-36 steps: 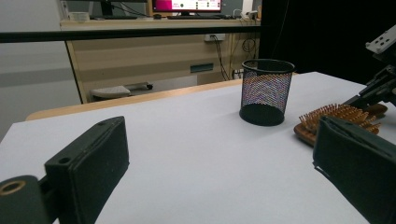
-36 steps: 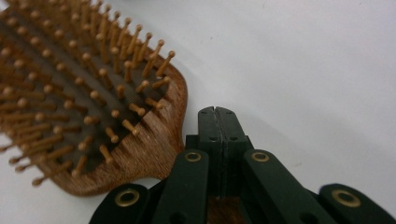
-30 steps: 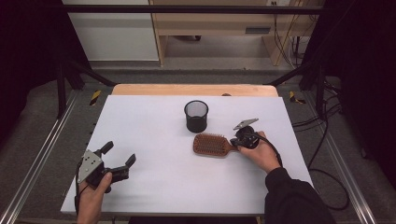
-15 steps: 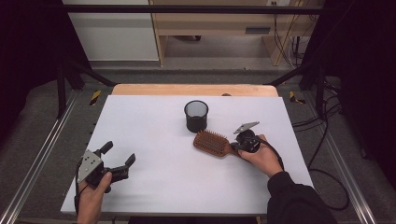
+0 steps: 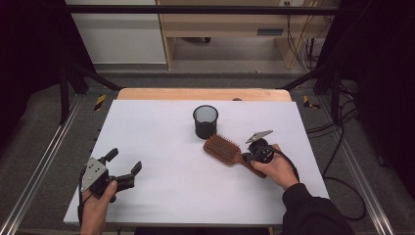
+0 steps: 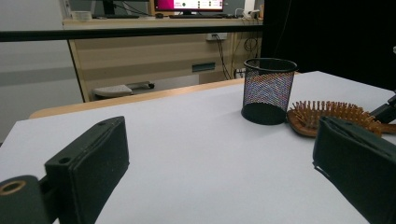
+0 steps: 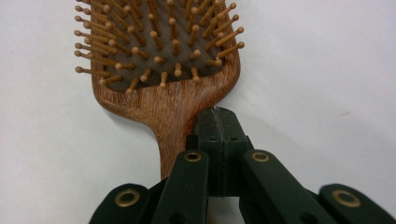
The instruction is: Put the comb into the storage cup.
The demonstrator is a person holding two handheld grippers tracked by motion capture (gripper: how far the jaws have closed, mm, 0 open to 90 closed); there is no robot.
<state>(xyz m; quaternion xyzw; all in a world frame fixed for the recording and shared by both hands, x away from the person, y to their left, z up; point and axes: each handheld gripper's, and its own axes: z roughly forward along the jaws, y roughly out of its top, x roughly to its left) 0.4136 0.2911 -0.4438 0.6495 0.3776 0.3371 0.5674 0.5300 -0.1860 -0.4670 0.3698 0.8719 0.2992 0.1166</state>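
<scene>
Shifted toward the mesh cup (image 5: 205, 121), the hairbrush (image 5: 223, 149) is resting under the right gripper's (image 5: 250, 155) clenched fingers, needing a firmer handle grasp; left fingers (image 5: 136, 168) are staying released.

High view overhead, facing forward-down; left gripper view low, level; right close-up; all share hairbrush (image 5: 223, 148).

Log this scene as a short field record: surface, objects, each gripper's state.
surface: white table
hairbrush: wooden hairbrush, bristles up, head just in front of the cup
cup: black mesh cup, upright, looks empty
right gripper: right gripper shut, jaws over the brush handle; grip itself unclear
left gripper: left gripper open, nothing between its jaws, low at the near left
</scene>
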